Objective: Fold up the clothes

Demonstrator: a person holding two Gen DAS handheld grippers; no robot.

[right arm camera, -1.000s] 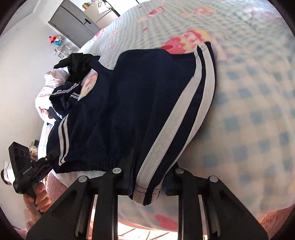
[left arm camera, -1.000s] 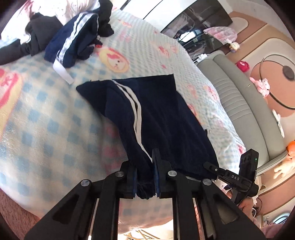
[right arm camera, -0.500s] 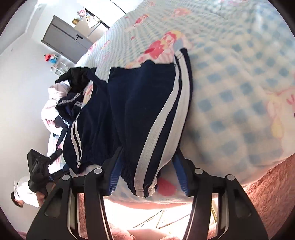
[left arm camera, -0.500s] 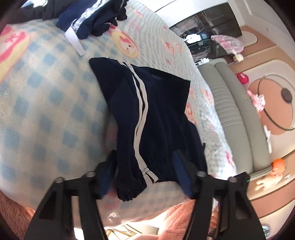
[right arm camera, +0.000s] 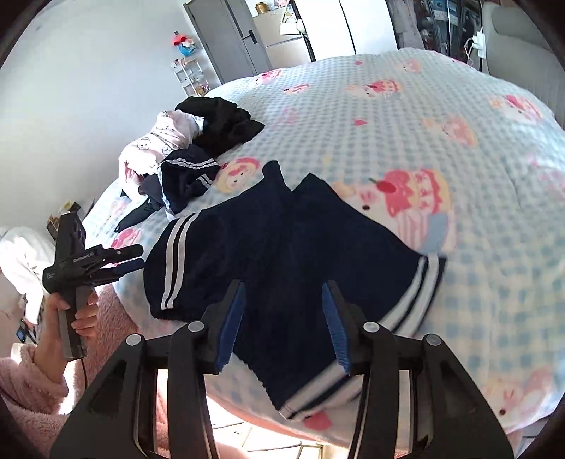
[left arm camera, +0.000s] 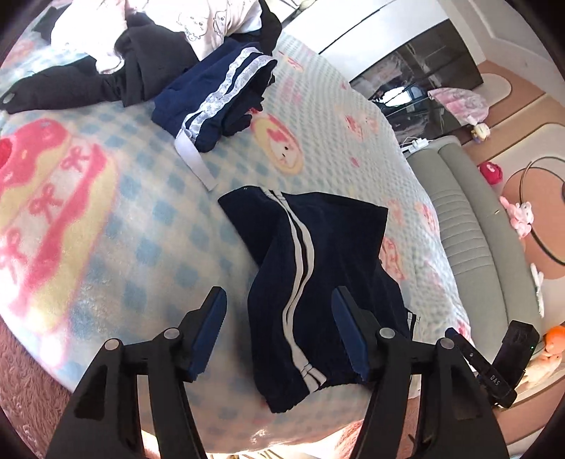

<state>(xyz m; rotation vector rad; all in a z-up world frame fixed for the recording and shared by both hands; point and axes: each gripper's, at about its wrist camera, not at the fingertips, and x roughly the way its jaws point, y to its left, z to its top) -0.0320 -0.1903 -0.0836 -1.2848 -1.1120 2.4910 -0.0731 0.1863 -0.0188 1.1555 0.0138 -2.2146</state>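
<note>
Navy shorts with white side stripes [left arm camera: 317,282] [right arm camera: 282,254] lie spread on the checked blue blanket [left arm camera: 141,226] near the bed's front edge. My left gripper [left arm camera: 279,317] is open, its blue pads standing either side of one striped leg end without touching it. My right gripper [right arm camera: 282,310] is open too, hovering above the other striped leg by the hem. The left gripper [right arm camera: 116,259] also shows at the left of the right wrist view, held by a hand in a pink fleece sleeve. The right gripper's body [left arm camera: 494,367] shows at the lower right of the left wrist view.
A pile of clothes sits further back: a second navy striped garment [left arm camera: 219,95] [right arm camera: 187,173], black clothing [left arm camera: 88,81] [right arm camera: 219,120] and a pale pink printed piece [left arm camera: 197,21] [right arm camera: 159,141]. A grey sofa [left arm camera: 476,226] runs along the bed's right side.
Both grippers let go of the shorts' leg ends, opened and drew back. The shorts now lie flat on the blanket.
</note>
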